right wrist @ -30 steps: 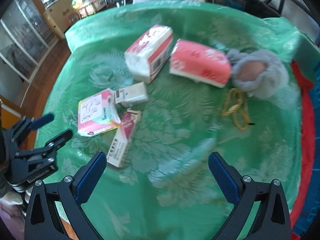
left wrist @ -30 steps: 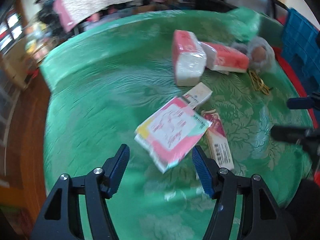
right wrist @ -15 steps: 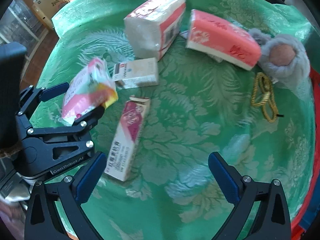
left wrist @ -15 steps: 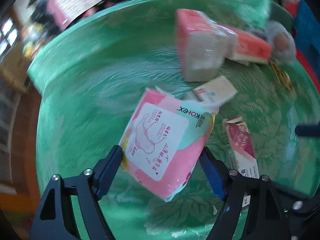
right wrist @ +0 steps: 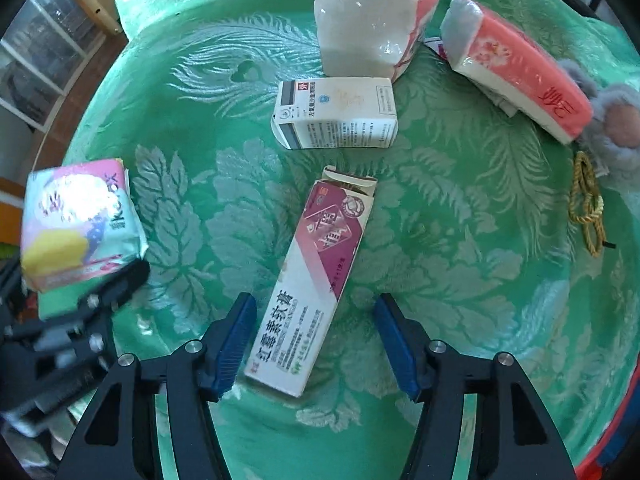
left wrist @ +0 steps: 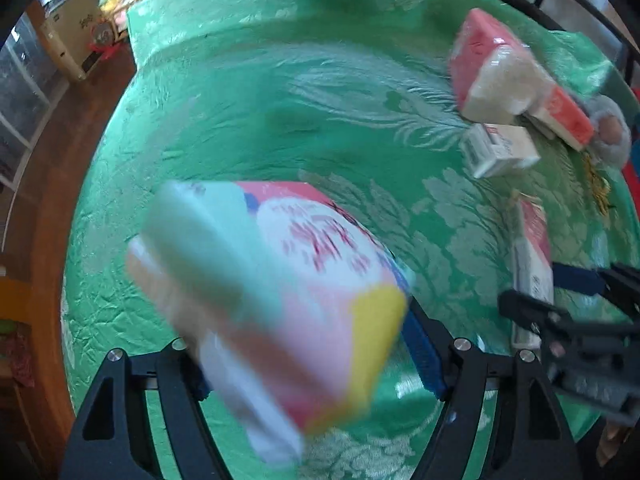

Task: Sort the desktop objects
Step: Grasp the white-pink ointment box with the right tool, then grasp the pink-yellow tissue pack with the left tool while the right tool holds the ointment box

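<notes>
Underneath, glossy green brocade cloth (right wrist: 460, 264) carries a long cardboard box (right wrist: 316, 280).

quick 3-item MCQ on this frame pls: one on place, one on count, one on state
1. Where does the long ointment box lie?
A. between the right gripper's fingers
B. on top of a tissue pack
C. beside the gold cord

2. How many tissue packs lie on the green cloth?
A. one
B. two
C. four

3. What is the state of the pink pad packet?
A. flat on the cloth
B. held in the left gripper
C. torn open

Key: 1 A, its near end sits between the blue pads, which do not press it. 2 B, two red-and-white packs at the far side. 3 B, it sits clamped between the fingers.
</notes>
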The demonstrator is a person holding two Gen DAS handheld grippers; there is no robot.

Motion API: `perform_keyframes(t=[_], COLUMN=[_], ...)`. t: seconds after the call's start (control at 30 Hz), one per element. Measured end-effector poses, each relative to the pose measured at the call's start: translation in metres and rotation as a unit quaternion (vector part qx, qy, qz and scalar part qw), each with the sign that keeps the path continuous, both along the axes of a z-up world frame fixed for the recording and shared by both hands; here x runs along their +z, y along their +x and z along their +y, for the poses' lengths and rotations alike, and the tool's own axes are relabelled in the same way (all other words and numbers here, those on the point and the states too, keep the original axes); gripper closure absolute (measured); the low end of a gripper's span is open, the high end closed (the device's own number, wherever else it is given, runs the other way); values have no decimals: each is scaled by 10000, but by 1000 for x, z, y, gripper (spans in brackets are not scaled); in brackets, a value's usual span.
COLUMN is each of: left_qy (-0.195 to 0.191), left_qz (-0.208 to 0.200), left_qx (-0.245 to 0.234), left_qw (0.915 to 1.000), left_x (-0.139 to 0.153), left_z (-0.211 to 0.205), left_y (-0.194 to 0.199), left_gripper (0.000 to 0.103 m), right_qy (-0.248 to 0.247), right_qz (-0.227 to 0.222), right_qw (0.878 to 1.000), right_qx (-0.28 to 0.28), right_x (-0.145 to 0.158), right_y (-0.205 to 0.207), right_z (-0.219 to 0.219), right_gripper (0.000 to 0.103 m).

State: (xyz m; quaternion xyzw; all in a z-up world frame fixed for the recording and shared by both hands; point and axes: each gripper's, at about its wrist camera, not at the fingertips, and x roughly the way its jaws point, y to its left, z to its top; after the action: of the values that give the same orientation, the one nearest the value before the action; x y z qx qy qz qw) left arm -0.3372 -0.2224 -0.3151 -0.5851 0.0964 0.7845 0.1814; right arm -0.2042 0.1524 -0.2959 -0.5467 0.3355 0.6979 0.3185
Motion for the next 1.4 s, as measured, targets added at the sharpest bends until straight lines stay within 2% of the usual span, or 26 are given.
perform_keyframes(t=[0.07,0.1,0.17,0.2,0.27,0.33,0.47,0.57,0.7,0.73,0.8,0.87,0.9,1.03,1.13,1.33,1.4], left_qy=[15,-12,63,50,154,241,466,456,569,613,601,516,475,-5,-213,-761,-903], left_qz=[-78,-12,56,77,139,188,350,256,369,458,578,632,650,680,725,970,1068], left_qx=[95,101,73,113,197,309,412,452,600,596,506,372,336,52,-138,-465,-435], left_qw=[9999,9999,9999,9999,9996,9991,9974,9976,9959,9953,9952,9960,9962,9977,9970,9913,9892], left_x=[-3,-1,4,7,14,19,34,41,62,69,71,69,66,46,34,19,15], left_z=[2,4,8,9,10,9,4,-6,-18,-18,-16,-8,-4,23,44,85,88], left_y=[-1,1,6,10,20,28,39,43,42,40,30,24,21,-5,-21,-45,-46], left_gripper=[28,32,59,62,78,81,81,81,81,79,64,36,34,33,31,31,32], right_qy=[-29,-40,2,46,88,47,85,183,308,241,170,80,48,-23,80,137,93], right_qz=[1,-11,-44,-65,-19,89,330,355,282,281,228,209,211,310,338,459,462], right_qw=[10000,9999,9996,9995,9995,9996,9992,9988,9987,9990,9993,9995,9996,9994,9992,9987,9988], right_qx=[90,159,263,300,313,257,194,278,303,256,222,206,196,134,198,171,134], right_x=[0,-1,0,1,4,7,21,30,33,30,25,19,17,15,20,25,21], right_y=[0,0,2,3,10,19,36,44,48,51,54,59,62,73,75,84,88], right_z=[2,3,5,6,8,10,8,5,6,8,5,5,5,10,16,33,42], right_gripper=[40,41,52,56,71,75,75,75,75,75,75,75,75,75,75,75,75])
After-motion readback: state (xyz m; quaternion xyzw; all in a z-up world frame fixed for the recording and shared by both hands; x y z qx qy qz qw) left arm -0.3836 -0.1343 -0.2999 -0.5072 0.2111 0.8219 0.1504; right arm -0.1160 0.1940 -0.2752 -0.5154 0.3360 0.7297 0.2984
